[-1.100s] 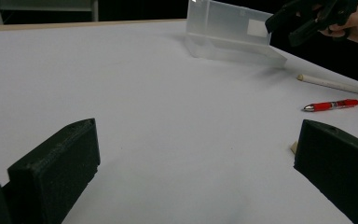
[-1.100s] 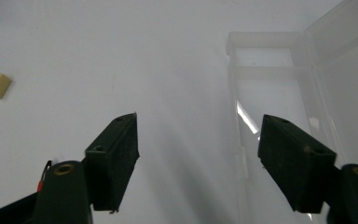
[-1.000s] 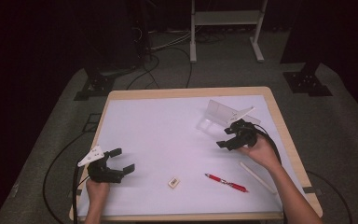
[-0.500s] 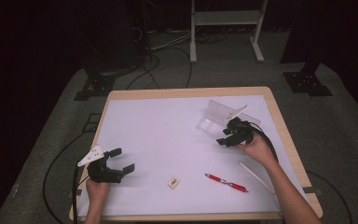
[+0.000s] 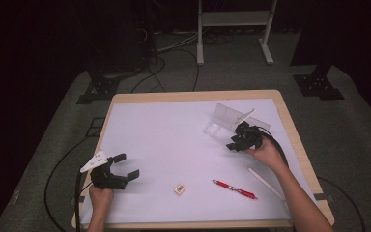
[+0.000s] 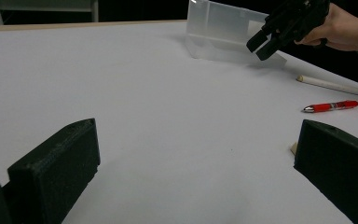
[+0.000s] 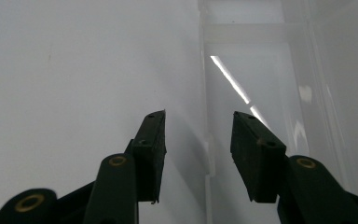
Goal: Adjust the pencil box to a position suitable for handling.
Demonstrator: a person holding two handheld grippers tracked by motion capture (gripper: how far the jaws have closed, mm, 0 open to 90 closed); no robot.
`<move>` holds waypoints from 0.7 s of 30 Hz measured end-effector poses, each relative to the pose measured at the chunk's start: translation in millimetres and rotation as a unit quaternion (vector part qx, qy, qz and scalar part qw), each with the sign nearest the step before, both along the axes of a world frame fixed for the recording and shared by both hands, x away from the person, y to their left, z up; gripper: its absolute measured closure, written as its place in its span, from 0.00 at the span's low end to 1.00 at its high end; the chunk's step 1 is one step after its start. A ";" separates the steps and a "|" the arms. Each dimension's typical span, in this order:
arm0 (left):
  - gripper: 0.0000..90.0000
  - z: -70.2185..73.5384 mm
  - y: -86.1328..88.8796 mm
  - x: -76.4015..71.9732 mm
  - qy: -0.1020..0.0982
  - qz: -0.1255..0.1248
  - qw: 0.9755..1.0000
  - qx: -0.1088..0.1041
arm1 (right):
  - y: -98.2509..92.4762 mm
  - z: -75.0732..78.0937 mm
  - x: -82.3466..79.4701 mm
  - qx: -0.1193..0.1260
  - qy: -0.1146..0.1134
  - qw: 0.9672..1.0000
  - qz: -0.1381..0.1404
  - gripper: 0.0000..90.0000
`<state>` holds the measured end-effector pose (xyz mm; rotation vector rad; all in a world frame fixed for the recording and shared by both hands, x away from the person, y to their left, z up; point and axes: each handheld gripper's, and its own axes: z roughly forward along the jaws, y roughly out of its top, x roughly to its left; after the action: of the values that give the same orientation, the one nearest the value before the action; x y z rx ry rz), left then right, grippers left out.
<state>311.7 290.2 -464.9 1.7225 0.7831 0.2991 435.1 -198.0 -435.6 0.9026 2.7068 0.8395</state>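
A clear plastic box [image 5: 226,115] [image 6: 219,28] [image 7: 256,56] stands at the back right of the white table top [image 5: 174,140]. A thin white strip [image 5: 245,117] [image 7: 230,79] lies slantwise in it. My right gripper [image 5: 234,143] [image 6: 262,45] [image 7: 198,123] is at the box's near side. Its jaws have just been closing and straddle the box's thin wall with a gap on each side, so it is open. My left gripper [image 5: 127,166] [image 6: 198,128] rests wide open at the front left with nothing between its jaws.
A red pen [image 5: 234,189] [image 6: 333,106] lies at the front right, with a white stick [image 5: 265,182] [image 6: 328,84] beside it toward the table's edge. A small pale eraser [image 5: 179,188] [image 6: 292,148] sits front centre. Cables and stand feet are on the floor behind.
The right gripper has sunk a little toward the box and its jaws have narrowed around the box's wall. The left gripper has stayed put.
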 end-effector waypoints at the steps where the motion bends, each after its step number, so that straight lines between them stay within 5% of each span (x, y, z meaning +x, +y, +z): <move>1: 0.00 0.0 0.1 0.1 0.000 0.000 1.000 0.000 | 0.1 -0.6 0.3 -0.002 0.001 1.000 0.000 0.62; 21: 0.00 0.1 0.3 -0.1 0.000 0.000 1.000 -0.001 | 2.2 -10.6 4.6 -0.033 0.012 0.999 0.002 0.81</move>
<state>311.6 290.5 -464.8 1.7207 0.7833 0.2979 439.8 -195.8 -446.2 0.8997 2.7388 0.7414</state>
